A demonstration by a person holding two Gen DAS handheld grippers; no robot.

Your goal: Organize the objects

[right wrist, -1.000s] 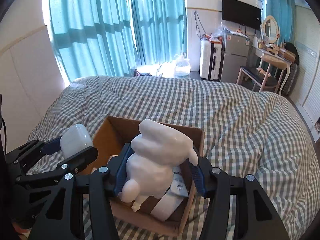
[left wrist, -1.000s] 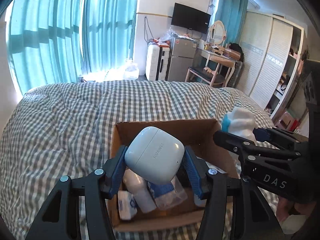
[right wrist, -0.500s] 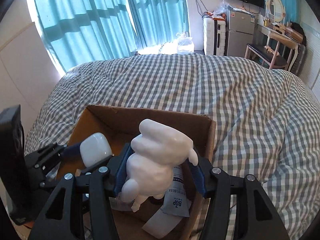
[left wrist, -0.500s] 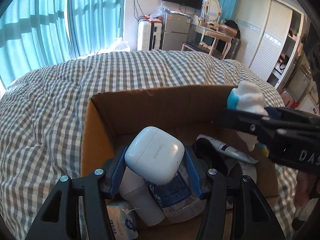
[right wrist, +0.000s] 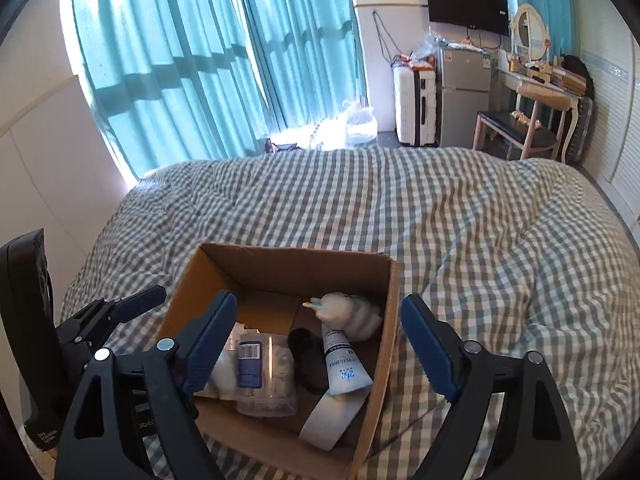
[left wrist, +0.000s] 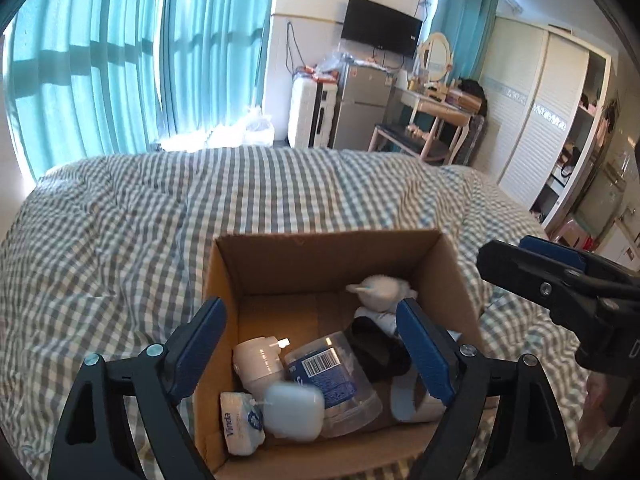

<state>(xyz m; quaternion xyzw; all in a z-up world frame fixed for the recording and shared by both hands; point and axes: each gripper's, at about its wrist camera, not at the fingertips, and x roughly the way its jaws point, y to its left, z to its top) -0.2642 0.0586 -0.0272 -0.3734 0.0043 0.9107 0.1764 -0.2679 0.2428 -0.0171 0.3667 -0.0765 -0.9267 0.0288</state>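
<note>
below both tongs | box (left wrist: 336,258) holds earbud case (left wrist: 293,411), figurine (right wrist: 349,314) | jaws opening, empty

Teal curtains (left wrist: 120,72), checked bed (left wrist: 280,192), wall TV (left wrist: 380,26)

white earbud case (left wrist: 293,411) and white figurine (left wrist: 380,290) lie inside open cardboard box (left wrist: 320,256).

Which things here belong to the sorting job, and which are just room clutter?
Job:
brown cardboard box
white earbud case
white plush toy
clear plastic jar
white squeeze tube

Lying about:
white suitcase
wall-mounted black television
grey checked bedcover
</note>
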